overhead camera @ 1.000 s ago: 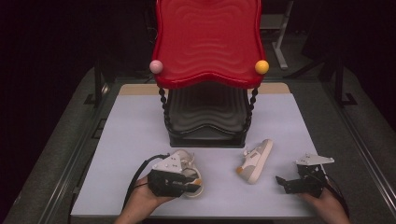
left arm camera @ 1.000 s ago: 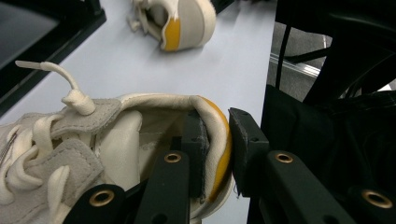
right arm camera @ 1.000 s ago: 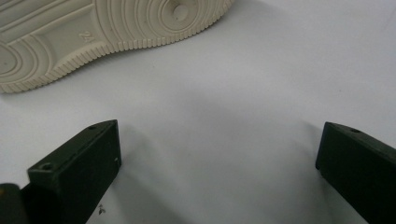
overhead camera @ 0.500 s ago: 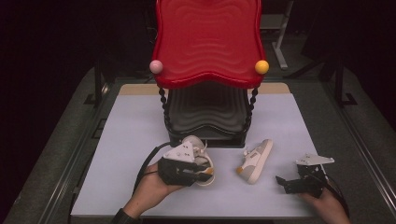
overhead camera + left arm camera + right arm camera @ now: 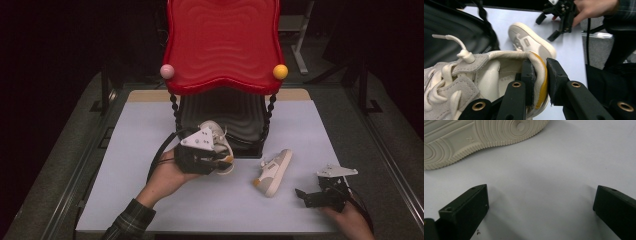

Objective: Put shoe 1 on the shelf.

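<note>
My left gripper [image 5: 537, 82] pinches the padded heel collar of a cream sneaker [image 5: 474, 82]: smooth leather, suede straps, thick laces, mustard heel tab. One jaw sits inside the shoe, one outside. Its toe is cut off at the frame edge. My right gripper [image 5: 541, 207] has jaws spread wide, nothing between them, over the matte desk [image 5: 549, 170]. The second sneaker [image 5: 474, 137] lies just ahead, ribbed rubber sole facing them.

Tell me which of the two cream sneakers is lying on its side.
The sneaker on the table, between the two grippers, lies on its side with its ribbed sole facing the right gripper. The other sneaker is off the table, its heel clamped in the left gripper.
</note>
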Demonstrator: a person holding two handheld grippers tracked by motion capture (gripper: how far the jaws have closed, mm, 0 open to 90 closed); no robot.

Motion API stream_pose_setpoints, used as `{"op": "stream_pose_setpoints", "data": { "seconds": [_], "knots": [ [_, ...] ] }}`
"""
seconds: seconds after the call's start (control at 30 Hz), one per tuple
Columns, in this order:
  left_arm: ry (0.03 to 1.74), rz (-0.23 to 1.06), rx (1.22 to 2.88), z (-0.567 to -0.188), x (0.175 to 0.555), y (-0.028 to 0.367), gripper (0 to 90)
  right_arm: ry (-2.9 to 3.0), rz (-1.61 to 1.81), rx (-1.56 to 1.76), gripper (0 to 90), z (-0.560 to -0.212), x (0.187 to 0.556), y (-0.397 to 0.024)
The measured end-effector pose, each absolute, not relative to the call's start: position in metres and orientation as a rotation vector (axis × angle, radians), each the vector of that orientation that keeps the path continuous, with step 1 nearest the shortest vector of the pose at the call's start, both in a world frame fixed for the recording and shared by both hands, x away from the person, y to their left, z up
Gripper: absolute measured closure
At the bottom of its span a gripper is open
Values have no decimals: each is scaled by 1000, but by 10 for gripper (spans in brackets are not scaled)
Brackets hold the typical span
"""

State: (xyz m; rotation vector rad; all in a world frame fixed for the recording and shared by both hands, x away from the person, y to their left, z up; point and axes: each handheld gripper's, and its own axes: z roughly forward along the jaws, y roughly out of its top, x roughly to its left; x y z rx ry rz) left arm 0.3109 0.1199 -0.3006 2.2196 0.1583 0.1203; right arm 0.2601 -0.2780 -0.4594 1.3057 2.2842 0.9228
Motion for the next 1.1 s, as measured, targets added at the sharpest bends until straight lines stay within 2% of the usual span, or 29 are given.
{"op": "stream_pose_setpoints", "data": {
  "seconds": [0.53,0.97,1.03,1.1],
  "knots": [
    [70,259,2271,-291,381,106,772,2282,924,1303,0,-460,260,-278],
    [78,301,2296,-307,394,107,765,2287,920,1306,0,-459,260,-278],
    [121,294,2277,-309,393,109,747,2287,918,1310,0,-459,260,-278],
    [173,334,2273,-309,391,111,642,2293,903,1318,2,-457,261,-277]
  ]
}}
